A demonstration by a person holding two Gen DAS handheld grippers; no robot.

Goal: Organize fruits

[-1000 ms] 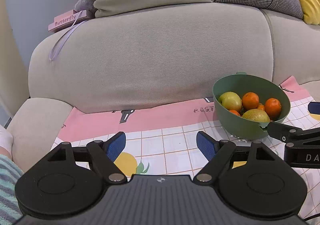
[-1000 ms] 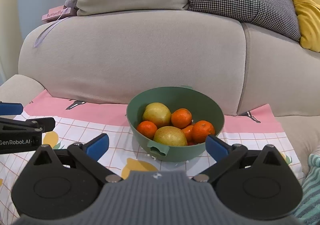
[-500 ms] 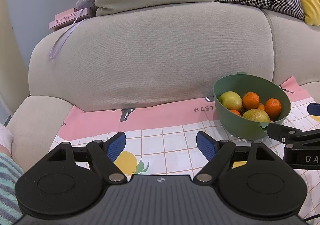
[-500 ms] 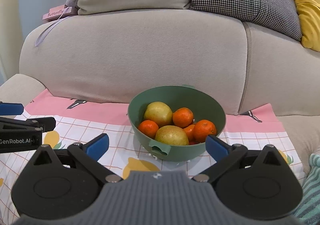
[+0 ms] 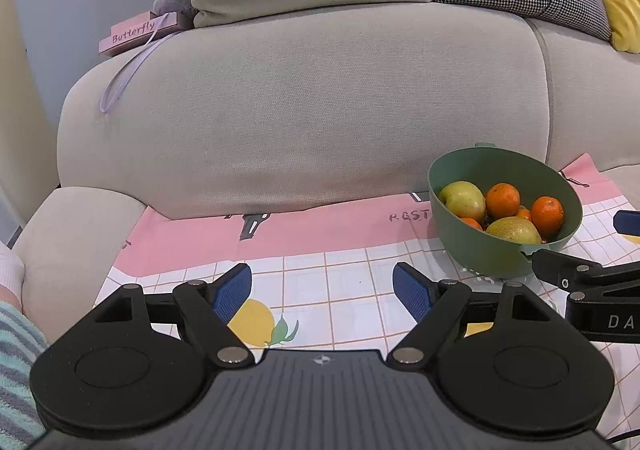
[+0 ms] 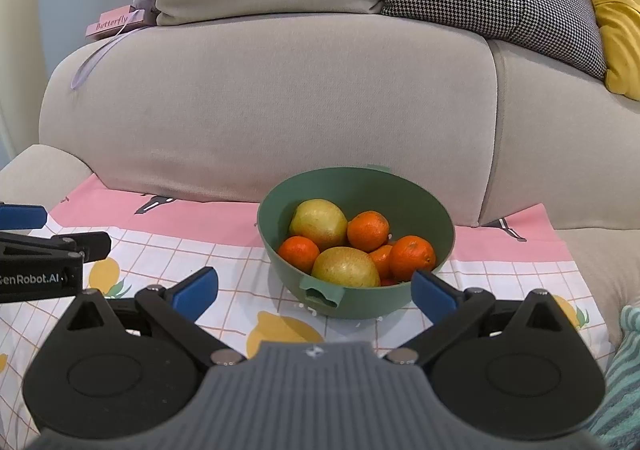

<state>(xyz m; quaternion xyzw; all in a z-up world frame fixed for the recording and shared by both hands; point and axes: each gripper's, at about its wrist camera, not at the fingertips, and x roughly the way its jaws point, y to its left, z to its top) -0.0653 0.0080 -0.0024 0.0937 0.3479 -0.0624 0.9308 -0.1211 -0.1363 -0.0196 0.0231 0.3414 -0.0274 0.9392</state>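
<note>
Two grippers, ours, spread wide, empty | bowl (image 6: 356,302) between right fingers (image 6: 434,296) | next: reach a fruit (image 6: 346,268)

The right claw (image 6: 314,290), spread wide, faces the green fruit bowl (image 6: 400,185).

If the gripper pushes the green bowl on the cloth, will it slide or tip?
The bowl looks rounded underneath and full of fruit, so it would probably rock. The cloth may bunch rather than let it slide.
</note>
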